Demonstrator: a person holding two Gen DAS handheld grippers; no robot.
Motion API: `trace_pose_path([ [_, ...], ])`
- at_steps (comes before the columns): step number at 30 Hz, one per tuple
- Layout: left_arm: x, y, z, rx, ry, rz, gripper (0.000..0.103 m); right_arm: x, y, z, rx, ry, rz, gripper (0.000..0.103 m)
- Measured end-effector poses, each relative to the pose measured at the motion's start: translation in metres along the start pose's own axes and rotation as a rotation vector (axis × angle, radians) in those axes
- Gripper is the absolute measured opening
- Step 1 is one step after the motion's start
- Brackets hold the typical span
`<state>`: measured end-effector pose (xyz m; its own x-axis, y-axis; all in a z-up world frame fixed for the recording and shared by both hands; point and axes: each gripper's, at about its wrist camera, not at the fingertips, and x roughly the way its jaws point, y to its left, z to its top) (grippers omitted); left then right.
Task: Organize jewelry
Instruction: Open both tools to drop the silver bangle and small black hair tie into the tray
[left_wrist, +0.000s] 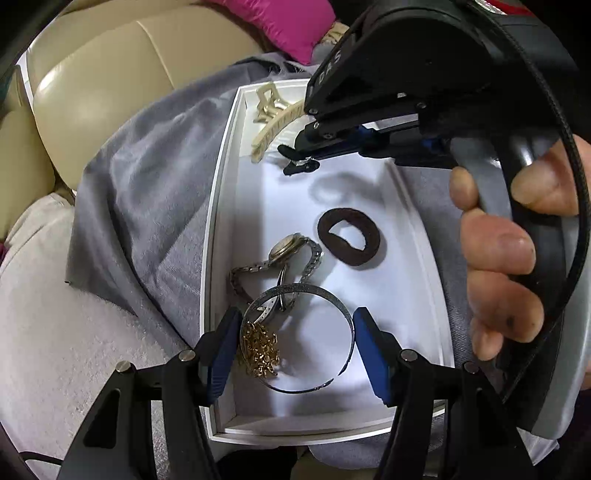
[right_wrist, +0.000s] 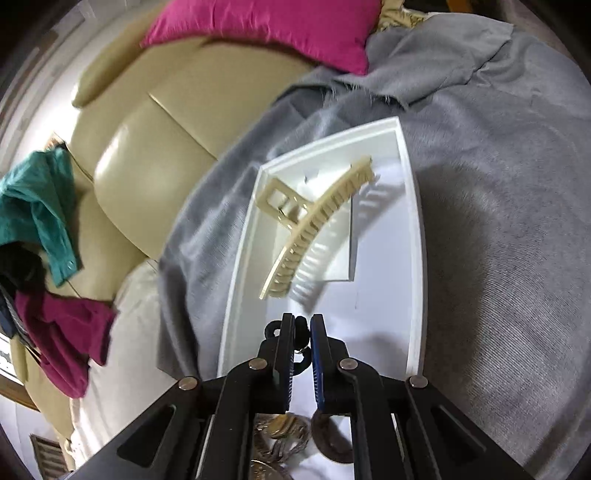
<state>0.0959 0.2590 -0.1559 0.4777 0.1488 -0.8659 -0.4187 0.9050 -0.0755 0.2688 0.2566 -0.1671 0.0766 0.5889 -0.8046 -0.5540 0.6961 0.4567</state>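
Note:
A white tray (left_wrist: 221, 236) lies on a grey cloth. In it are a cream hair claw (left_wrist: 271, 120), a brown hair tie (left_wrist: 351, 237), a silver watch (left_wrist: 284, 258), a silver bangle (left_wrist: 295, 336) and a gold chain (left_wrist: 260, 349). My left gripper (left_wrist: 295, 345) is open, its blue fingers on either side of the bangle. My right gripper (right_wrist: 302, 328) is shut on a small black clip (right_wrist: 301, 332), held above the tray just short of the hair claw (right_wrist: 314, 225); the clip also shows in the left wrist view (left_wrist: 295, 160).
The grey cloth (right_wrist: 498, 221) covers a beige leather sofa (right_wrist: 147, 155). A pink cushion (right_wrist: 277, 26) lies behind the tray. Teal and magenta clothes (right_wrist: 40, 206) hang at the left. A pale blanket (left_wrist: 55, 314) lies left of the tray.

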Motion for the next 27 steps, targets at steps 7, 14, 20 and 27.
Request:
trace_pose_path([
  [7,0.006,0.003,0.001,-0.017,0.028,-0.002,0.064,0.012,0.006,0.003,-0.018,0.049,-0.02,0.012],
  [14,-0.001,-0.001,0.001,0.012,-0.006,0.016,0.064,-0.009,0.0,0.004,0.037,-0.018,0.087,0.034],
  [20,-0.014,-0.007,0.003,0.053,-0.09,0.059,0.064,-0.037,0.0,0.002,0.043,-0.092,0.116,0.048],
  [27,-0.038,-0.019,0.004,0.1,-0.233,0.086,0.064,-0.085,-0.032,-0.023,0.089,-0.172,0.102,0.048],
])
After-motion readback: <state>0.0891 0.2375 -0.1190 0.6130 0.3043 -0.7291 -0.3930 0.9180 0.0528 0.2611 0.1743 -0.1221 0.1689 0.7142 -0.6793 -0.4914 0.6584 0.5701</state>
